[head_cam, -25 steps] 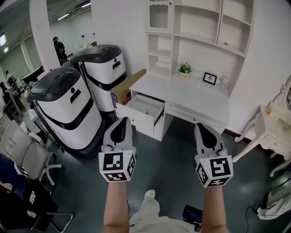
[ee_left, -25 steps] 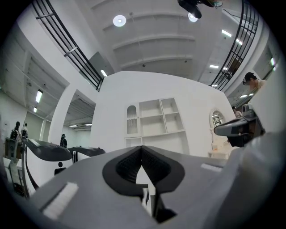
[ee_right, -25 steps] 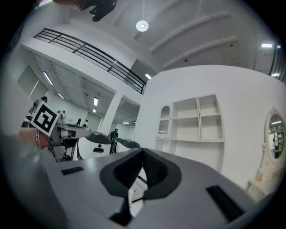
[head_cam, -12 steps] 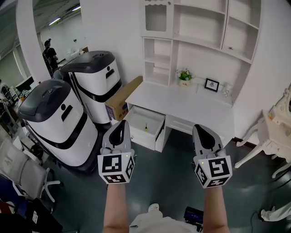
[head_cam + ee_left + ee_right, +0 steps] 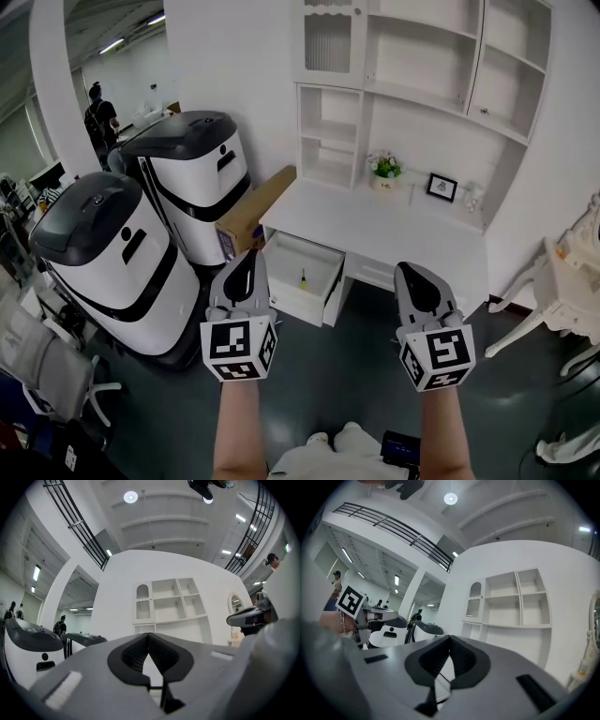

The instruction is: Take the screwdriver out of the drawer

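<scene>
The left gripper (image 5: 249,258) and the right gripper (image 5: 412,274) are held side by side before a white desk (image 5: 403,225), each with its jaws closed together and nothing between them. The screwdriver (image 5: 303,277) lies inside the open drawer (image 5: 291,305) at the desk's left end, on the far side of the left gripper and untouched.

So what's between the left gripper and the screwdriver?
In the head view, only the rim and bare bottom of the open drawer lie between the left gripper and the screwdriver.
</scene>
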Demonstrator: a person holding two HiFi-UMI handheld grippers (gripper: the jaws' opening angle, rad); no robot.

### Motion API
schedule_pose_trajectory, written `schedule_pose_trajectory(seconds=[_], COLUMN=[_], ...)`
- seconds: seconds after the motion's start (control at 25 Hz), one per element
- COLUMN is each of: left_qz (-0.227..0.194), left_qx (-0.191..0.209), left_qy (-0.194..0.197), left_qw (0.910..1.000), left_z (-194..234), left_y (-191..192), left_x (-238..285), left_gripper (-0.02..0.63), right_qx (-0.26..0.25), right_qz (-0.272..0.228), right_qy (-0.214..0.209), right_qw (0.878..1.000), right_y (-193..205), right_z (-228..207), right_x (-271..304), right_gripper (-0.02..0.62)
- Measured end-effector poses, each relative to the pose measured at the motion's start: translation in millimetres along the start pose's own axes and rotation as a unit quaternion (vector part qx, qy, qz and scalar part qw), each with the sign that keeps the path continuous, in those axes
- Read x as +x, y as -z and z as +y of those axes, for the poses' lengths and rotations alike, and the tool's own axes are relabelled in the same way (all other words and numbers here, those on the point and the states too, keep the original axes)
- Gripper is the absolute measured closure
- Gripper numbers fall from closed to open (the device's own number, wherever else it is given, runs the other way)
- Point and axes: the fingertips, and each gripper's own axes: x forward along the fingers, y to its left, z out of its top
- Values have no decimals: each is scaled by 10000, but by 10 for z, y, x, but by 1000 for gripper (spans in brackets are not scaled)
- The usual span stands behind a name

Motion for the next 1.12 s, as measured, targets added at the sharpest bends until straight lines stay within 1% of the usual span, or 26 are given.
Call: schedule_pose_trajectory(seconds=[0.24, 0.44, 0.88, 1.12], left_qz=[7, 102, 275, 310], left_qx=[95, 203, 242, 245], left_qy=[-66, -117, -391, -557], left_qw=[9999, 9997, 9986, 9977], left_z=[44, 67, 111, 100], left_y=[25, 142, 406, 493], left_x=[175, 489, 1608, 2201], left_gripper=[597, 597, 597, 597], right_qx=[115, 229, 328, 303], right_qz=[-52, -138, -194, -231], right_qy=[19, -17, -343, -616], right_qw=[9999, 9996, 9987, 9974], right_y=[73, 173, 427, 513], right_z=[-145, -336, -992, -1337], right_x=[176, 497, 1596, 2182], right_gripper=[589, 589, 589, 589])
